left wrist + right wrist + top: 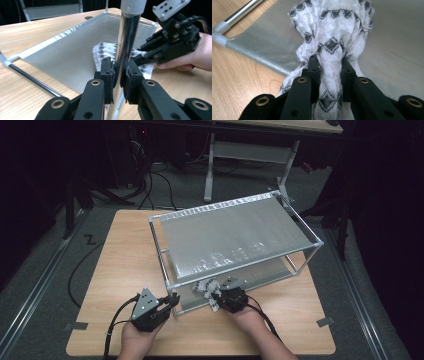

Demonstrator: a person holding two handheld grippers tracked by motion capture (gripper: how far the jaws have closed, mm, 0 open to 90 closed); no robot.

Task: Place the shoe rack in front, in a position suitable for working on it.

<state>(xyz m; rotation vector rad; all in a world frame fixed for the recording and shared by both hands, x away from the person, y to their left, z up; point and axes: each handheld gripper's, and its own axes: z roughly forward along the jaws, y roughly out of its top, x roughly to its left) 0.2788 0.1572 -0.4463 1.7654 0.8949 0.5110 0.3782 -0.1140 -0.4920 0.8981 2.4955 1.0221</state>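
Right gripper view, bunched cloth (332, 45) lengthwise between fingers (313, 67)

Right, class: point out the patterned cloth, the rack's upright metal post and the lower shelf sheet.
patterned cloth (332, 32), right gripper view, on its bunched upper folds
metal post (126, 45), left gripper view, on the shiny shaft
lower shelf sheet (67, 52), left gripper view, on bare grey fabric

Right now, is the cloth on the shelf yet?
Partly. The left gripper already clamps the rack's upright post, steadying it. The right gripper holds the patterned cloth, bunched over the lower shelf. Letting go and tidying it look left.
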